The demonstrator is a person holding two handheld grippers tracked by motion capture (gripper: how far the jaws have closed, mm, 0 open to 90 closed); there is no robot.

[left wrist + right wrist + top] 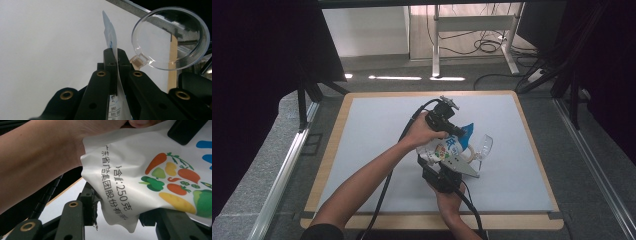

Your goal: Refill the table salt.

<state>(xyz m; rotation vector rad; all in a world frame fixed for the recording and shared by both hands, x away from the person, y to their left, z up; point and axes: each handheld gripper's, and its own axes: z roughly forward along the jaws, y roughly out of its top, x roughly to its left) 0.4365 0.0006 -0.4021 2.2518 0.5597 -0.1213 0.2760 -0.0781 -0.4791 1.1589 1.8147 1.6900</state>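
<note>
The white pouch (150, 182) reads "250克" beside printed vegetables.

A square surface (377, 150) with a pale grey-white top and a light wooden rim stands on grey carpeted floor (257, 190). Whether the clear plastic wine glass (482, 148), right of centre, rests on it cannot be told.
</note>
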